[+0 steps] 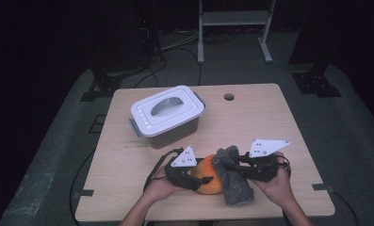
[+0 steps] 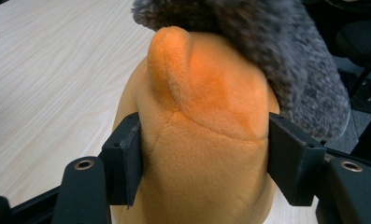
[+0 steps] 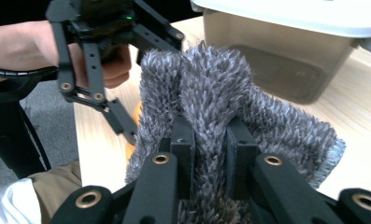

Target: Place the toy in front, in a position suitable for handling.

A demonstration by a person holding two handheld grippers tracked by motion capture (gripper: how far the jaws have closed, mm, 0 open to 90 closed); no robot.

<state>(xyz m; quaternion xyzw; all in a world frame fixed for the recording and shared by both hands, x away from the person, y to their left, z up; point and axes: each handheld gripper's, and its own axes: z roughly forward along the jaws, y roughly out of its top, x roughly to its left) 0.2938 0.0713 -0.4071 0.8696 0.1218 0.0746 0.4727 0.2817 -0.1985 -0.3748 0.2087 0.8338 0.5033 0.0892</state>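
- Jaws of the left gripper (image 2: 204, 158) are clamped on the orange plush toy (image 2: 202, 140), one black pad pressed into each flank, and the soft body bulges out between them.
- Right above that grip, the toy's rounded orange tip pokes up and tucks under the grey fuzzy cloth (image 2: 276, 51), which drapes over the top and down the far side of the jaws.
- Over to the right gripper (image 3: 210, 154): its jaws are pinched tight on a fold of the grey fuzzy cloth (image 3: 211, 93), with the shaggy pile squeezed up between the pads and fanning out on both sides.
- Just beyond those jaws, up and to their left, the left gripper's black linkage (image 3: 94, 60) hangs in, with a hand wrapped behind it.
- From above, the two grippers face each other at the near edge of the table (image 1: 269, 122), left gripper (image 1: 204, 180) on the orange plush toy (image 1: 208, 181), right gripper (image 1: 229, 162) on the grey fuzzy cloth (image 1: 234, 181), toy and cloth touching in between.
- Farther out, beyond both grippers, sits the lidded plastic box (image 1: 168, 115), white lid on, well apart from the toy.
- Same box (image 3: 286, 51) looms past the cloth in the right gripper view, its clear wall resting on the wood.
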